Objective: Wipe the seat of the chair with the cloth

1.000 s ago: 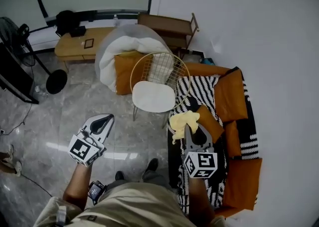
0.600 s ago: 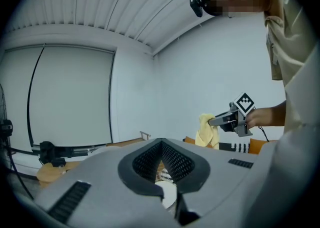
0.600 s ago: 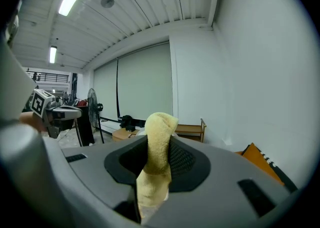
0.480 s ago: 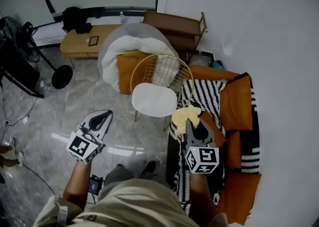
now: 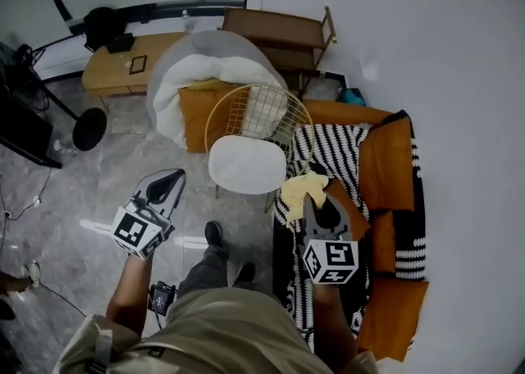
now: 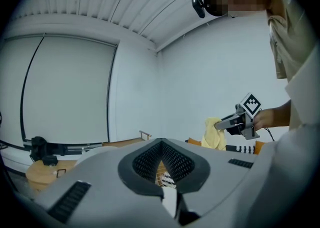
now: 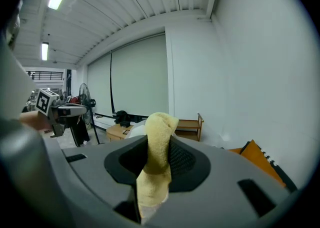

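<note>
Only its own view shows the right gripper (image 5: pixel 314 202) pinching the pale yellow terry cloth (image 7: pixel 156 147); the left gripper (image 6: pixel 162 172) is closed, empty. The cloth hangs beside the front right corner of the white seat (image 5: pixel 246 164) on the gold wire chair (image 5: pixel 262 114), as before; a black shoe (image 5: pixel 213 234) has stepped forward.

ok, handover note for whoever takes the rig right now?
Left gripper: jaws together, nothing in them, held over the floor to the left of the chair.
Right gripper: shut on the yellow cloth, held in the air just right of the white seat, above the striped cover.
Done: cloth is in the gripper.
Left: bring the cloth onto the seat and wipe it. The cloth is not touching the seat yet.
</note>
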`<state>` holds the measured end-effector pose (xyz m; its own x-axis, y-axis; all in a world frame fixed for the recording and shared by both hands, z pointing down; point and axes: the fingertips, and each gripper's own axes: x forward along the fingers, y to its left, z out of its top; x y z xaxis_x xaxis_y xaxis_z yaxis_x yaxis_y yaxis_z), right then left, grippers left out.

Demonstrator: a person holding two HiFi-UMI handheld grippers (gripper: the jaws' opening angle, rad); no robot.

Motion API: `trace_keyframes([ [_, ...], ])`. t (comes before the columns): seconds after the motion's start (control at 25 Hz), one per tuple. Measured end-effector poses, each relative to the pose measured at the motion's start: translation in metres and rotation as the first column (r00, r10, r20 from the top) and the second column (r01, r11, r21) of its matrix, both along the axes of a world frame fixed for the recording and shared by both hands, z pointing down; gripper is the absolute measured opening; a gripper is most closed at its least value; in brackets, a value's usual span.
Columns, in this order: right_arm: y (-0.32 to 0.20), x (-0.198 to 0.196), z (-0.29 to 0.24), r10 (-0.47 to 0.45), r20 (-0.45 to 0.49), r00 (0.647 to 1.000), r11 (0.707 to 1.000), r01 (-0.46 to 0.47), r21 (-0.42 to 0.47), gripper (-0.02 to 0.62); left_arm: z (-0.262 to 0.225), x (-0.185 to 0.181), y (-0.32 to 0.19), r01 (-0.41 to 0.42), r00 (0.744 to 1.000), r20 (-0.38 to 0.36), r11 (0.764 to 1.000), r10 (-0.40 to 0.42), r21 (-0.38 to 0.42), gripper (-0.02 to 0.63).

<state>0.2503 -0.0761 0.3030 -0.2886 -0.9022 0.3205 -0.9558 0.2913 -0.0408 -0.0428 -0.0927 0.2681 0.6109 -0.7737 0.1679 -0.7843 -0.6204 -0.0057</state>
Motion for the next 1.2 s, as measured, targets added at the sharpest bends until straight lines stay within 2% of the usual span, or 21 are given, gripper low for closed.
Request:
trace_keyframes([
  [0.12, -0.014, -0.006, -0.001, 0.033, -0.018, 0.999, 0.999, -0.033, -0.012, 0.106, -0.004, 0.001, -0.04, -0.045, 0.999, -0.027, 0.998, 0.046, 0.045, 0.015],
  [0.36, -0.057, -0.013, -0.006, 0.121, -0.049, 0.991, 0.992, -0.122, -0.014, 0.106, -0.006, 0.002, -0.111, -0.129, 0.989, -0.067, 0.99, 0.132, 0.051, 0.015],
  [0.56, -0.087, -0.03, -0.004, 0.156, -0.066, 0.986, 0.987, -0.158, -0.017, 0.106, 0.002, -0.011, -0.145, -0.172, 0.98, -0.093, 0.984, 0.176, 0.053, 0.015],
  [0.8, -0.129, -0.052, 0.01, 0.147, -0.083, 0.986, 0.988, -0.15, -0.031, 0.106, 0.019, -0.043, -0.177, -0.167, 0.98, -0.101, 0.985, 0.171, 0.041, 0.015],
  [1.04, -0.178, -0.06, 0.045, 0.109, -0.081, 0.991, 0.99, -0.115, -0.075, 0.106, 0.044, -0.064, -0.196, -0.103, 0.991, -0.09, 0.995, 0.101, -0.018, 0.015],
  [1.2, -0.21, -0.062, 0.08, 0.088, -0.07, 0.994, 0.989, -0.096, -0.115, 0.106, 0.063, -0.071, -0.208, -0.063, 0.997, -0.054, 0.996, 0.06, -0.056, 0.015],
])
